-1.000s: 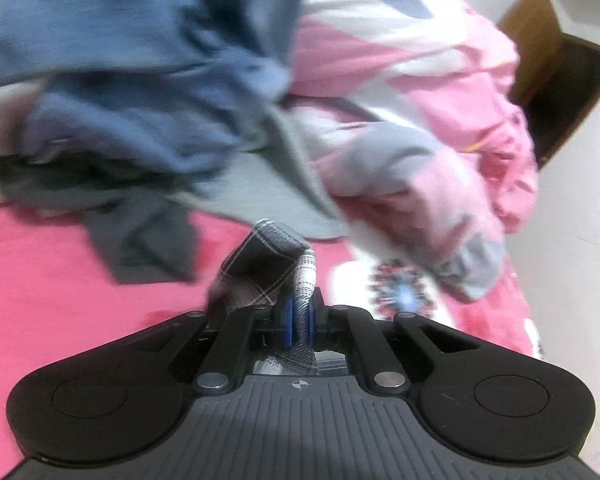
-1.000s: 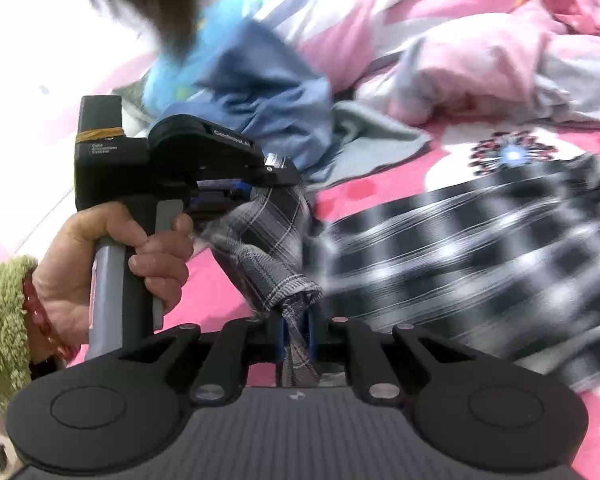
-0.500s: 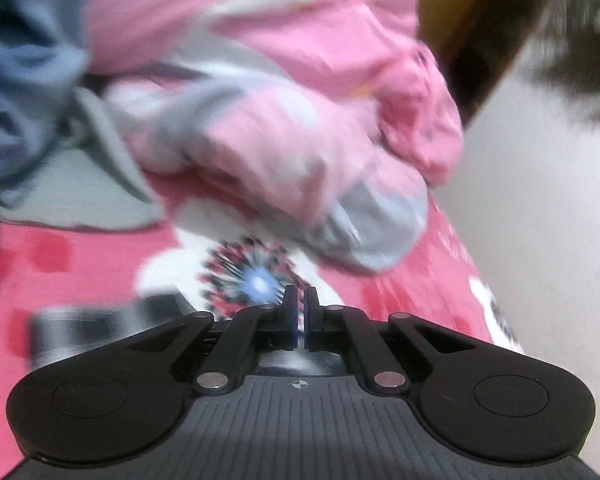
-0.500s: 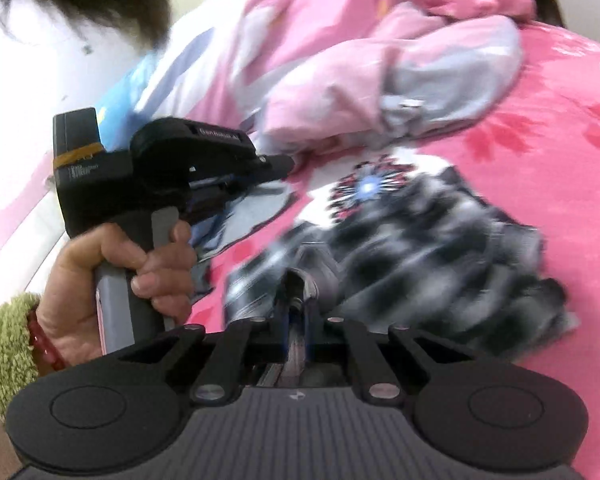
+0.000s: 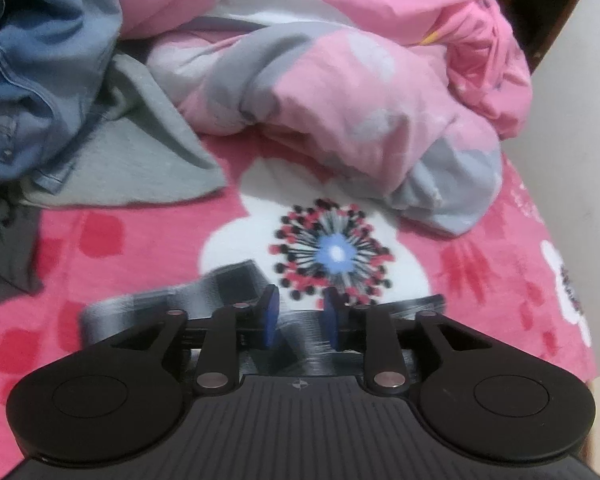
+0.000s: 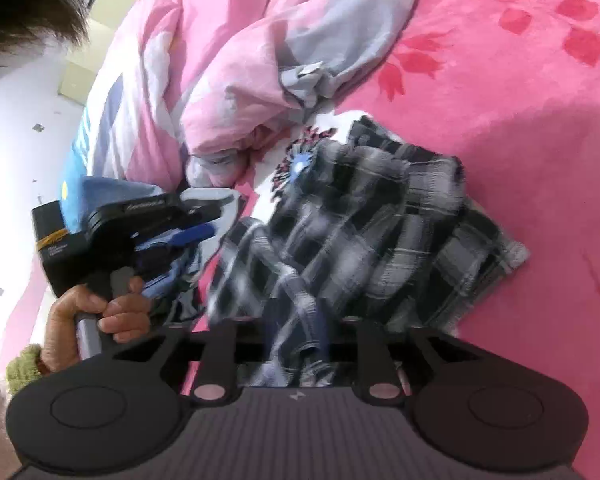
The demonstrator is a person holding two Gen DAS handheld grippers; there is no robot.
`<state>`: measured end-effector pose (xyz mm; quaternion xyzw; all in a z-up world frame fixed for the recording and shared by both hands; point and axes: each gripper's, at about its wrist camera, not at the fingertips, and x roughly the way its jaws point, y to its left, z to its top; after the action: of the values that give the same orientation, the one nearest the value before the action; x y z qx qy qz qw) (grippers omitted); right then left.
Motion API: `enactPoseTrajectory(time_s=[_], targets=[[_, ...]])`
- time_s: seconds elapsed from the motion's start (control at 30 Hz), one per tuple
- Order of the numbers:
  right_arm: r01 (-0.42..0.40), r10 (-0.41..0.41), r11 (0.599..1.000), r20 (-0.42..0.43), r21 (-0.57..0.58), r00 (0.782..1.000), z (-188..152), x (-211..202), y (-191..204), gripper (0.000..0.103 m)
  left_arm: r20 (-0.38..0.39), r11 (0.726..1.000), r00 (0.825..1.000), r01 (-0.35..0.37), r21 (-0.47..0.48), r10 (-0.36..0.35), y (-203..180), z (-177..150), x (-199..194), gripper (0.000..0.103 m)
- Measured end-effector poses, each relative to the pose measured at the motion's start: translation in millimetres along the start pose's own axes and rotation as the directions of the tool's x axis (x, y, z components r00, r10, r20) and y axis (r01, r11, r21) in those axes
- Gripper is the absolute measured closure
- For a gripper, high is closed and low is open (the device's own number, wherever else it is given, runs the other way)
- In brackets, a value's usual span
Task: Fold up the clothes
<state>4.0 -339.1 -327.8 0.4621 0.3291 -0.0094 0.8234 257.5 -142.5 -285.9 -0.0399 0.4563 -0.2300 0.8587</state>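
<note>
A black-and-white plaid garment (image 6: 372, 232) lies crumpled on the pink flowered bedspread (image 6: 520, 100). In the left wrist view its edge (image 5: 204, 292) shows just under my left gripper (image 5: 299, 312), which is open with nothing between its blue pads. The left gripper also shows in the right wrist view (image 6: 172, 248), to the left of the plaid cloth. My right gripper (image 6: 298, 332) stands open with plaid cloth lying loose between its fingers.
A pink and grey duvet (image 5: 340, 92) is bunched at the back of the bed. Blue denim (image 5: 32, 80) and a grey garment (image 5: 140, 160) are piled at the left. A wall (image 5: 572, 140) borders the bed on the right.
Both grippers carried the plaid garment down onto the bed and opened. The garment, held up a second ago, now lies on the bedspread.
</note>
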Motion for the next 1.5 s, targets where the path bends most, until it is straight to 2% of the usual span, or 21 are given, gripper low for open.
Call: enactPoseTrajectory(time_s=[0.03, 0.07, 0.13, 0.17, 0.3, 0.4, 0.5, 0.6, 0.73, 0.83, 0.97, 1.07, 1.13, 1.23, 1.33, 1.5], targets=[[0.000, 0.000, 1.000, -0.005, 0.001, 1.000, 1, 1, -1, 0.061, -0.002, 1.000, 1.000, -0.009, 0.009, 0.009, 2, 0, -1, 0.070], [-0.002, 0.002, 1.000, -0.012, 0.004, 1.000, 2, 2, -2, 0.060, -0.004, 1.000, 1.000, -0.017, 0.018, 0.018, 4, -1, -2, 0.065], [-0.013, 0.013, 1.000, -0.028, 0.007, 1.000, 4, 7, -3, 0.057, -0.018, 1.000, 0.999, -0.028, 0.015, 0.028, 9, 0, -2, 0.054], [-0.017, 0.017, 1.000, -0.040, 0.004, 0.999, 5, 12, -3, 0.057, -0.027, 1.000, 0.999, -0.027, 0.006, 0.028, 11, 1, -1, 0.045], [-0.025, 0.022, 0.999, -0.100, -0.025, 0.995, 10, 37, 1, 0.056, -0.080, 0.999, 0.996, -0.029, -0.030, 0.027, 19, 5, 8, 0.037], [0.010, -0.017, 0.999, -0.154, -0.049, 0.988, 11, 57, 2, 0.056, -0.141, 0.999, 0.990, -0.033, -0.016, 0.031, 14, 4, 19, 0.036], [0.007, -0.020, 0.998, -0.216, -0.059, 0.976, 7, 68, 2, 0.057, -0.202, 1.000, 0.979, -0.019, 0.016, 0.022, 1, -3, 31, 0.036], [-0.004, -0.023, 0.995, -0.267, -0.102, 0.964, 3, 72, 8, 0.060, -0.234, 0.996, 0.969, -0.072, 0.062, 0.084, -10, -13, 43, 0.036], [-0.006, -0.039, 0.988, -0.293, -0.152, 0.955, -1, 74, 15, 0.066, -0.226, 0.986, 0.963, -0.126, 0.106, 0.148, -21, -24, 49, 0.036], [-0.005, -0.042, 0.988, -0.301, -0.155, 0.953, 0, 76, 14, 0.072, -0.232, 0.973, 0.952, -0.165, 0.164, 0.200, -30, -28, 53, 0.037], [-0.010, -0.044, 0.985, -0.310, -0.169, 0.950, 0, 79, 15, 0.074, -0.258, 0.970, 0.943, -0.169, 0.175, 0.210, -38, -31, 51, 0.037], [-0.013, -0.042, 0.985, -0.311, -0.173, 0.949, 0, 81, 16, 0.078, -0.236, 0.947, 0.933, -0.217, 0.238, 0.273, -45, -38, 54, 0.038], [-0.013, -0.044, 0.984, -0.311, -0.178, 0.949, 1, 81, 15, 0.079, -0.213, 0.933, 0.928, -0.247, 0.260, 0.305, -48, -42, 56, 0.039], [-0.019, -0.040, 0.983, -0.309, -0.184, 0.950, 0, 81, 16, 0.083, -0.192, 0.926, 0.926, -0.269, 0.266, 0.325, -52, -45, 54, 0.050], [-0.023, -0.035, 0.982, -0.305, -0.186, 0.952, 1, 82, 17, 0.086, -0.179, 0.923, 0.925, -0.285, 0.258, 0.335, -54, -47, 52, 0.062], [-0.034, -0.029, 0.978, -0.293, -0.206, 0.956, 1, 83, 22, 0.092, -0.168, 0.931, 0.929, -0.292, 0.219, 0.331, -53, -48, 50, 0.087]])
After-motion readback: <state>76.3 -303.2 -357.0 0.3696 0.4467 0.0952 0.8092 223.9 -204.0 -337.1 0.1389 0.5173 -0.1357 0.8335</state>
